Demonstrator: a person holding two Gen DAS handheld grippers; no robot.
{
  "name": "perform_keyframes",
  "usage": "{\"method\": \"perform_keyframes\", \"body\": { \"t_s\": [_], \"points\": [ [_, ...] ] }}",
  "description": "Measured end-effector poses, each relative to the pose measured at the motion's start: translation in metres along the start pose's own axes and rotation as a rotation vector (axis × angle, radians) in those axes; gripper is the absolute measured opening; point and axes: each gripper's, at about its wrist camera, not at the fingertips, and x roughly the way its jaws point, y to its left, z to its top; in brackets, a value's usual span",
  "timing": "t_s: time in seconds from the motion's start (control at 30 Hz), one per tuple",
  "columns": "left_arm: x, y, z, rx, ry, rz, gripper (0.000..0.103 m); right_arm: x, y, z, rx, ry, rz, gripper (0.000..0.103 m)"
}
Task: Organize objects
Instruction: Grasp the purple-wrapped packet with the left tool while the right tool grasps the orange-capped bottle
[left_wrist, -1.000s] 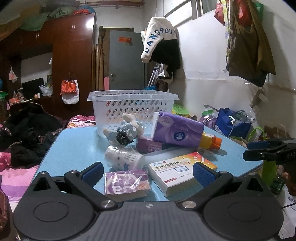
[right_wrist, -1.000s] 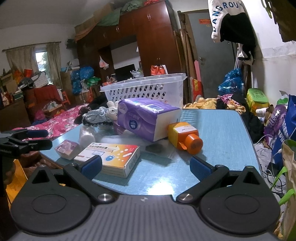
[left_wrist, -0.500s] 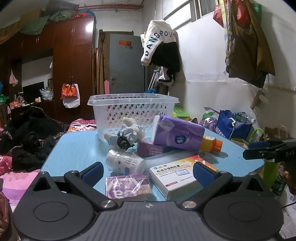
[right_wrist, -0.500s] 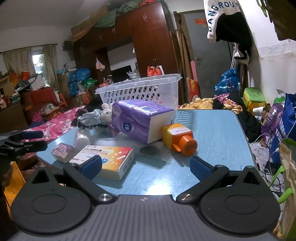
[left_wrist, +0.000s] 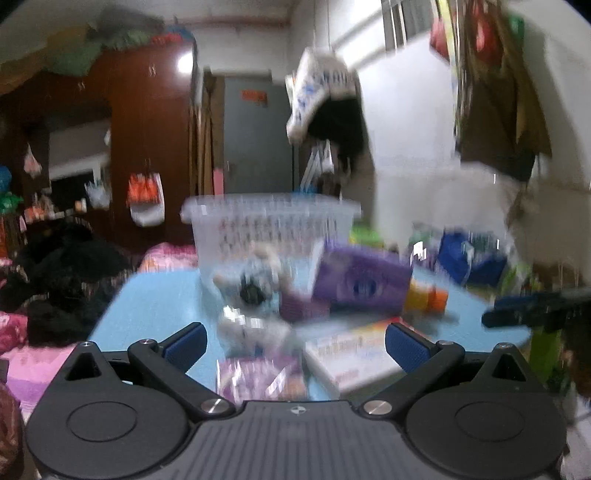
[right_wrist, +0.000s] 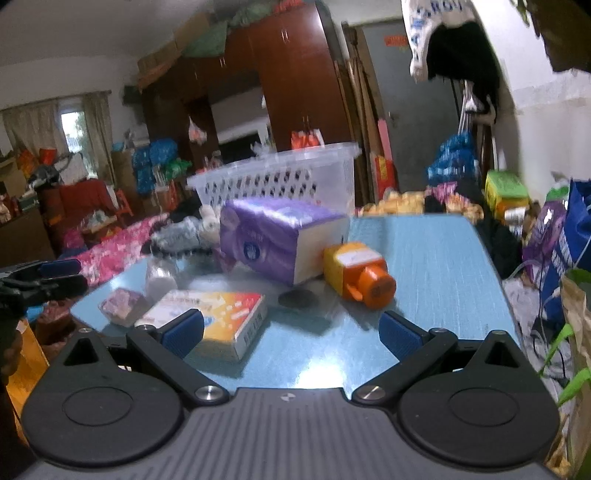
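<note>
A white plastic basket (right_wrist: 280, 181) stands at the far side of the blue table (right_wrist: 424, 258). In front of it lie a purple tissue pack (right_wrist: 280, 236), an orange-capped yellow bottle (right_wrist: 358, 273), a white-and-orange medicine box (right_wrist: 214, 317), a small purple packet (right_wrist: 122, 306), a clear jar (right_wrist: 159, 273) and a grey sock bundle (right_wrist: 177, 236). My right gripper (right_wrist: 290, 332) is open and empty at the near table edge. My left gripper (left_wrist: 295, 345) is open and empty before the packet (left_wrist: 258, 376) and box (left_wrist: 351, 354); that view is blurred.
Bags (right_wrist: 565, 236) and clutter crowd the floor right of the table. A bed with pink bedding (left_wrist: 22, 365) and dark clothes lies to the left. A brown wardrobe (right_wrist: 295, 81) and a grey door (left_wrist: 255, 133) stand behind. Clothes hang on the wall.
Both grippers have dropped lower and tilted up a little, so the objects sit lower in view. The left wrist view has gone blurred from motion. Both stay open.
</note>
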Motion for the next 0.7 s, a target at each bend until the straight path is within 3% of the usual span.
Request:
{"method": "perform_keyframes", "body": {
  "t_s": [0.1, 0.13, 0.2, 0.33, 0.43, 0.57, 0.7],
  "points": [
    [-0.011, 0.002, 0.003, 0.049, -0.162, 0.066, 0.103, -0.014, 0.006, -0.002, -0.100, -0.191, -0.012, 0.103],
    [-0.012, 0.005, 0.003, 0.053, -0.204, 0.090, 0.103, -0.018, 0.008, -0.006, -0.138, -0.274, -0.051, 0.103],
    [-0.006, 0.013, 0.005, 0.049, -0.189, 0.101, 0.103, -0.018, 0.007, -0.010, -0.132, -0.337, -0.130, 0.103],
    [0.008, 0.022, -0.003, 0.041, -0.109, 0.132, 0.103, 0.005, -0.014, -0.006, -0.020, -0.166, -0.131, 0.103],
    [0.008, 0.025, -0.013, 0.026, -0.100, 0.092, 0.103, 0.021, -0.033, -0.010, 0.046, -0.108, -0.069, 0.103],
    [0.009, 0.027, -0.028, -0.003, -0.088, 0.086, 0.103, 0.049, -0.028, -0.014, -0.047, -0.043, -0.139, 0.103],
    [0.016, 0.033, -0.037, -0.025, -0.051, 0.072, 0.103, 0.062, -0.029, -0.006, -0.045, -0.014, -0.111, 0.103]
  ]
}}
